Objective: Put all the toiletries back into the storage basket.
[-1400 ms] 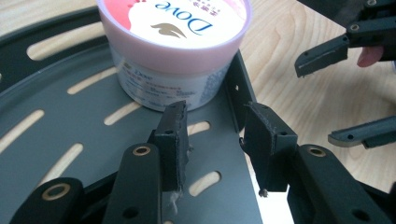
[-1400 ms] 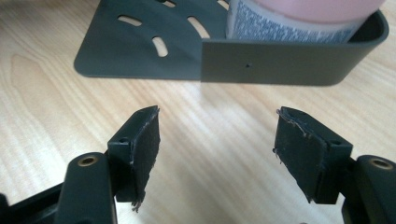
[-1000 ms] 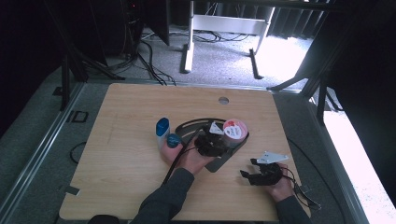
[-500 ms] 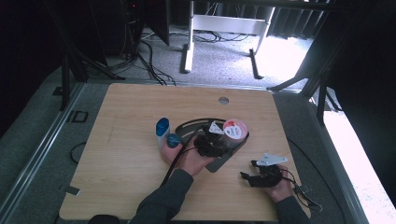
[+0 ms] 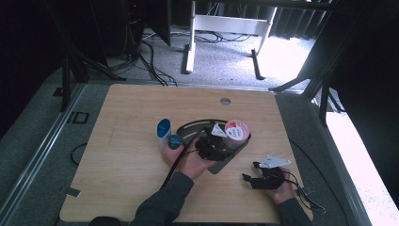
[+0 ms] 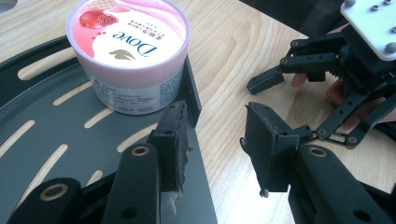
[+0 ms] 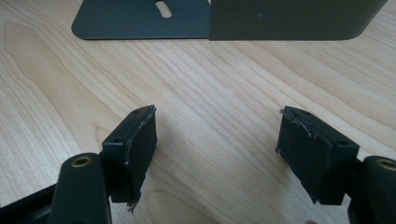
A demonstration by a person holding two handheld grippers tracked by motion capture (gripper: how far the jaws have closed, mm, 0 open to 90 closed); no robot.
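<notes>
The left hand-held gripper [image 6: 212,140] is being held with its jaws parted astride the raised edge of the dark slotted tray [image 6: 51,140], gripping nothing. A pink Dove tub [image 6: 128,51] is standing on that tray. The right hand-held gripper [image 7: 217,154] is being held wide open and empty over the wooden surface [image 7: 210,79].

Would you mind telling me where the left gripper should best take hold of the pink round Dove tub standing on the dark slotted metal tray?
Probably across the curved side wall of the pink round Dove tub, coming in level from the open side facing the left gripper. The tub stands upright beside the raised rim of the dark slotted metal tray, so the rim blocks that flank. The jaws stand open; whether they span the tub is uncertain.
</notes>
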